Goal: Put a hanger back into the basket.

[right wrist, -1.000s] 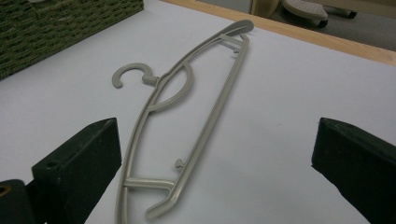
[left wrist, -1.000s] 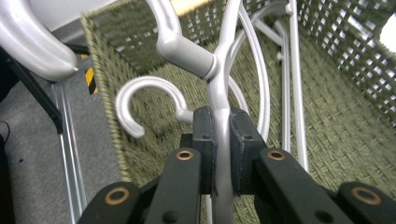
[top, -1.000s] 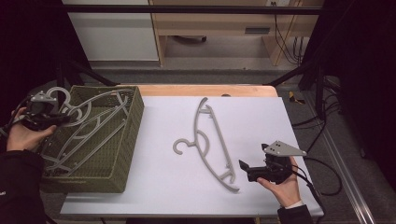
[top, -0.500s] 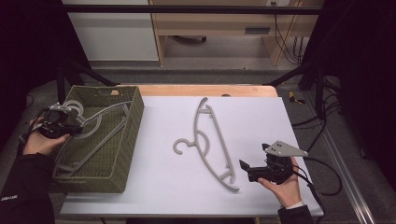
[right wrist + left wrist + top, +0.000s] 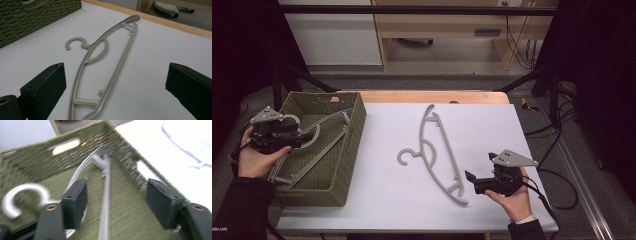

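**Hangers: one in the basket, one on the table**

We see the left gripper (image 5: 287, 136) held over the green woven basket (image 5: 343, 150) at the table's left, jaws spread, gripping nothing. In the left gripper view its pads (image 5: 75, 202) stand either side of the grey hanger in the basket (image 5: 106, 192), not touching it as far as we can tell; the frame is blurred. The hook curls at lower left. The right gripper (image 5: 471, 176) rests low near the table's front right, jaws wide apart, just beside the lower end of the second grey hanger (image 5: 439, 150). It lies flat on the white table (image 5: 512, 125), hook toward the basket.
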`<state>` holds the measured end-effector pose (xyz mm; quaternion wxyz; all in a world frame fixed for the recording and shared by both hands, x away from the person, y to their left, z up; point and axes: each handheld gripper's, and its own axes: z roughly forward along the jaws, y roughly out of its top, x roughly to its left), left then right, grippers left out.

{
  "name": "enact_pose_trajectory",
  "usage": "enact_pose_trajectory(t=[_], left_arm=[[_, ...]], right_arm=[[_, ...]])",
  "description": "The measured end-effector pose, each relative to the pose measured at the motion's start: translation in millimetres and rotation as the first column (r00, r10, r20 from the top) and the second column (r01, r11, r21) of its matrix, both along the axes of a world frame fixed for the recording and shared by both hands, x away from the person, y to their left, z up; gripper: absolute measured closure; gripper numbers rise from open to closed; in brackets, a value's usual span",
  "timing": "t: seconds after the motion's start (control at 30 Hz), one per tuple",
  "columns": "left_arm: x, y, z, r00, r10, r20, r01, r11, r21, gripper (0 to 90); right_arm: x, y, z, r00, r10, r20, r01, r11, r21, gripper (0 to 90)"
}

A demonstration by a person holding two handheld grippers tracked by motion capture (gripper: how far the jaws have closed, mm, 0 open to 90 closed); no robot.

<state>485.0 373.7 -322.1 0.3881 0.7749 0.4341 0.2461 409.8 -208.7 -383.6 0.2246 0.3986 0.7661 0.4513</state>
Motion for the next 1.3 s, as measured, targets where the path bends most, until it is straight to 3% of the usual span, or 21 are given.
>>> enact_pose_trajectory(t=[0.33,0.63,0.97,1.03,1.2,1.3], left_arm=[[-24.5,-51.1,-9.3,0.9953,-0.072,0.064,0.078,0.9919,-0.1,23.4],[-45.1,-106.2,-21.4,0.987,-0.124,0.102,0.137,0.9822,-0.129,15.4],[-53.3,-159.3,-48.7,0.9808,-0.183,0.068,0.192,0.9683,-0.161,14.6],[-52.8,-167.5,-54.6,0.9805,-0.19,0.051,0.195,0.9707,-0.14,14.6],[-48.8,-187.5,-65.5,0.9792,-0.202,0.023,0.203,0.97,-0.134,15.1],[-43.2,-201.2,-70.7,0.976,-0.218,0.002,0.215,0.9642,-0.154,15.2]], right_arm=[[6.9,16.2,2.2,0.9993,0.037,-0.007,-0.037,0.999,-0.013,5.9],[7.7,17.1,-0.6,0.9992,0.038,-0.013,-0.038,0.999,-0.015,6.4],[8.1,17.9,-10.6,0.9987,0.035,-0.038,-0.036,0.999,-0.027,7.0],[7.6,17.6,-11.6,0.9986,0.034,-0.04,-0.035,0.999,-0.026,7.1],[6.0,14.4,-12.7,0.9989,0.026,-0.039,-0.027,0.999,-0.026,6.8],[4.7,11.8,-12.9,0.9989,0.024,-0.04,-0.025,1.0,-0.015,6.7]])
